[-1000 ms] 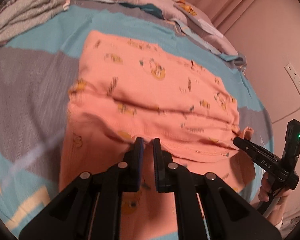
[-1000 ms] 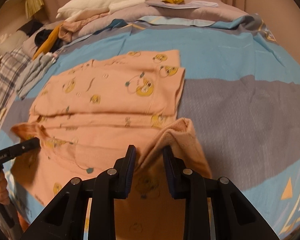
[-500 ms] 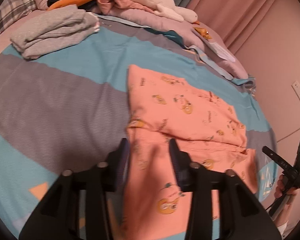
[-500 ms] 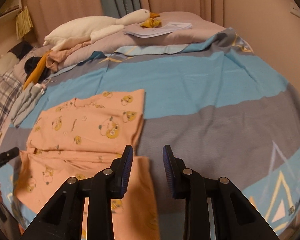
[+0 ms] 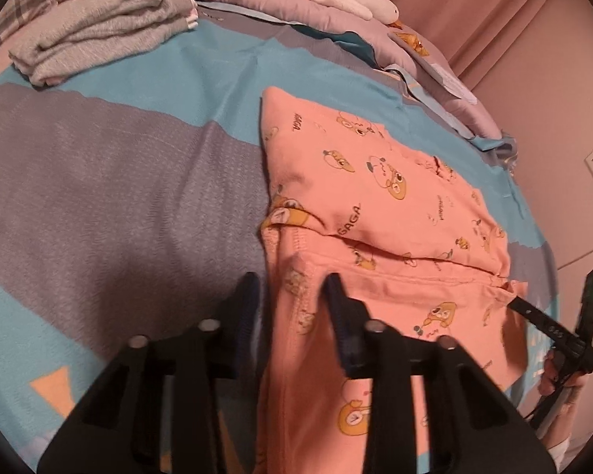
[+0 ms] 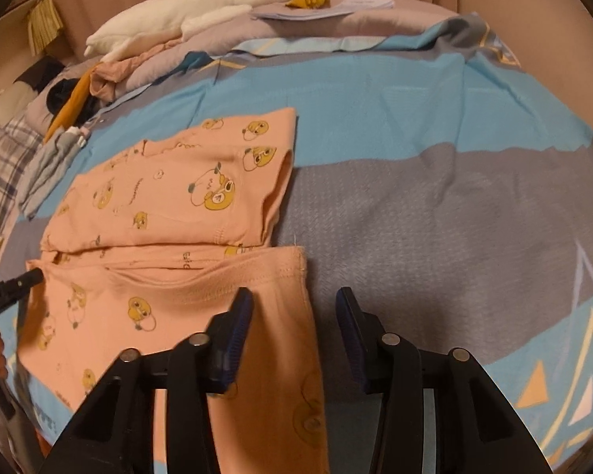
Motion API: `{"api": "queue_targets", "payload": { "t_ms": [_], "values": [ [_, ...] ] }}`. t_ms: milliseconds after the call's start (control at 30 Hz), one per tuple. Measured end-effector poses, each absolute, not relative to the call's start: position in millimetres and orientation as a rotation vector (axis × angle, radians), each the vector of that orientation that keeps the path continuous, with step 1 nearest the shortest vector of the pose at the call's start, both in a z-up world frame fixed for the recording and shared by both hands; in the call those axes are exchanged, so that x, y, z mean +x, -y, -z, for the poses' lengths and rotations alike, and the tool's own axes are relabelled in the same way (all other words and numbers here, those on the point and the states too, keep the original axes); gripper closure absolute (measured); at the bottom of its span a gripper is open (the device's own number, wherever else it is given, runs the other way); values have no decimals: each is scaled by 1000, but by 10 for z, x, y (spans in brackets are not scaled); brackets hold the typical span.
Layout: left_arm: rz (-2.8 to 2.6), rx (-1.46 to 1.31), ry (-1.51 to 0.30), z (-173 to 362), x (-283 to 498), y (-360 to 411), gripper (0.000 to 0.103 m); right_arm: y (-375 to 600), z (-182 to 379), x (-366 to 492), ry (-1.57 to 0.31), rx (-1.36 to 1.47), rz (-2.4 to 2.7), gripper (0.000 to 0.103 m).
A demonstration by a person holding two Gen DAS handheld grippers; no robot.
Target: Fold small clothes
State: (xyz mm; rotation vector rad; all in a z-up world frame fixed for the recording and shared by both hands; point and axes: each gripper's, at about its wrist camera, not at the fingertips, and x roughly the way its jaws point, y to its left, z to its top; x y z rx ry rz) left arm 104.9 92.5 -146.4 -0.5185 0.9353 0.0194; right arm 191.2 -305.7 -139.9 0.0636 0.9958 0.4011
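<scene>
garment (image 6: 170,213) on bed (image 6: 435,213) | clothes pile (image 5: 95,35) behind, left | plush goose (image 6: 186,15) behind

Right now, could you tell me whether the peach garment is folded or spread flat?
Folded: the peach garment lies doubled, an upper layer's hem crossing its middle over the layer beneath.

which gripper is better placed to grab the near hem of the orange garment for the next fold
Left, probably. The left gripper straddles the orange garment's near edge, jaws open. The right gripper hangs mostly over bare bedsheet.

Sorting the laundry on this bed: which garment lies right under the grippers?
The peach cartoon-print garment, spread flat on the blue-and-grey bedsheet; the folded grey garment lies far off near the pillows.
</scene>
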Motion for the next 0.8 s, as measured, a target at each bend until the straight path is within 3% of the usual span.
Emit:
{"api": "queue_targets", "payload": {
  "t_ms": [67,167,267,800],
  "values": [
    [-14,-530,-930,1462,1045,-922,83,3064,1408,1915,-997,79,-404,67],
    [-28,-514,-924,1415,1017,-891,89,3051,1385,1877,-988,80,-418,88],
    [-29,-523,-894,1331,957,-889,96,3041,1314,1819,-961,63,-415,95],
    [29,-563,-711,730,626,-848,99,3164,798,1559,-810,103,-444,98]
  ]
}}
